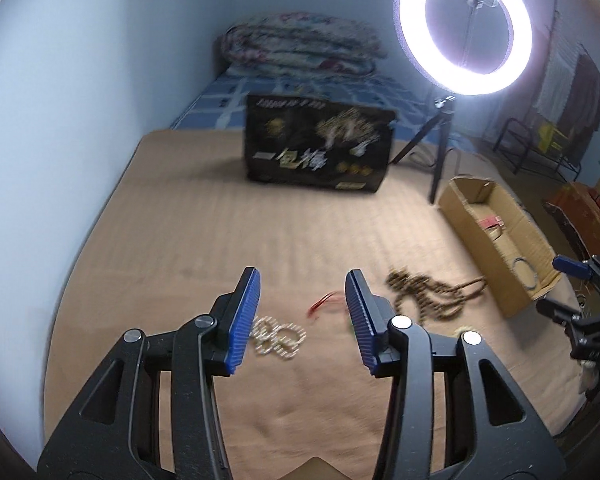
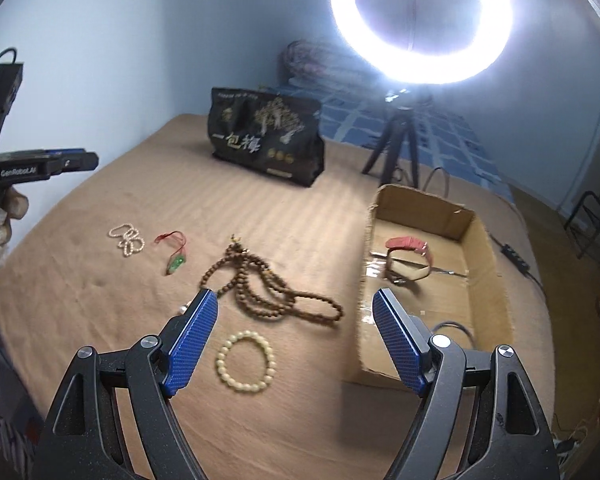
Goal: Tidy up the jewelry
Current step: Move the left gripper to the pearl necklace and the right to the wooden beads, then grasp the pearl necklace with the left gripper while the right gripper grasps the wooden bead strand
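Jewelry lies on a tan bedspread. A cream bead bracelet sits just below and between the fingers of my right gripper, which hangs open and empty above it. Beyond it sprawls a long brown bead necklace. A green pendant on a red cord and a small pearl chain lie further left. My left gripper is open over the pearl chain and the red cord, holding nothing. A cardboard box at the right holds a red-strapped watch.
A black printed bag stands at the back of the bed. A lit ring light on a tripod stands behind the box, with a cable trailing right. A folded quilt lies by the wall. A hand grips the left tool.
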